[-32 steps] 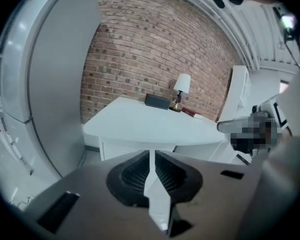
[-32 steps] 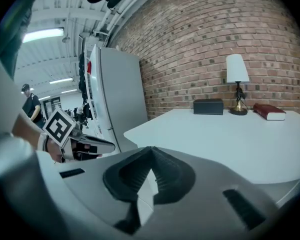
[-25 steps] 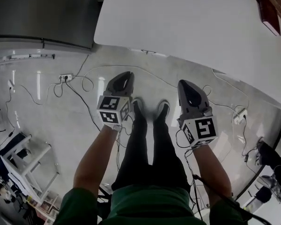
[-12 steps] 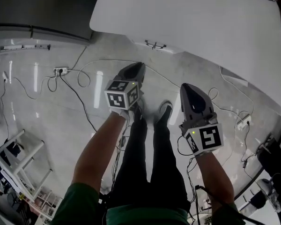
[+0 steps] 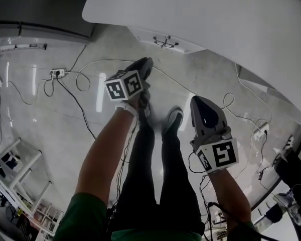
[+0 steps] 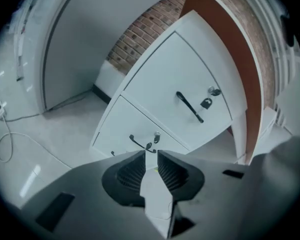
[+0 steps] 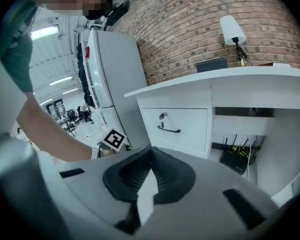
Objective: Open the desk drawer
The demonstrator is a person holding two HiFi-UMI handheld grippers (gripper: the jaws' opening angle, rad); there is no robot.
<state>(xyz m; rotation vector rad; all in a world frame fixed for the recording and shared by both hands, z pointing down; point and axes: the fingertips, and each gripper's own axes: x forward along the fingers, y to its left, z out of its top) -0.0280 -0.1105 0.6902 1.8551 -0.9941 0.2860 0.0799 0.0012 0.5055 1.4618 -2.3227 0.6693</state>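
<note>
Nothing done yet: the drawer (image 7: pixel 176 125) sits fully closed under the bench (image 5: pixel 200 14). My left tongs (image 6: pixel 150 154) are cracked slightly apart, empty, and lined up on a handle (image 6: pixel 139 143), short of touching. My right tongs (image 7: pixel 151 150) are pressed together on nothing, well back. To do: reach, grip, pull.

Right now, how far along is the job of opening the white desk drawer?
Done: nothing; the white desk drawer sits flush and closed. In hand: the left gripper is held out toward it, jaws slightly apart and empty, short of the curved black handle. The right gripper hangs back, jaws together, holding nothing. Left: grip the handle and pull the drawer out.
</note>
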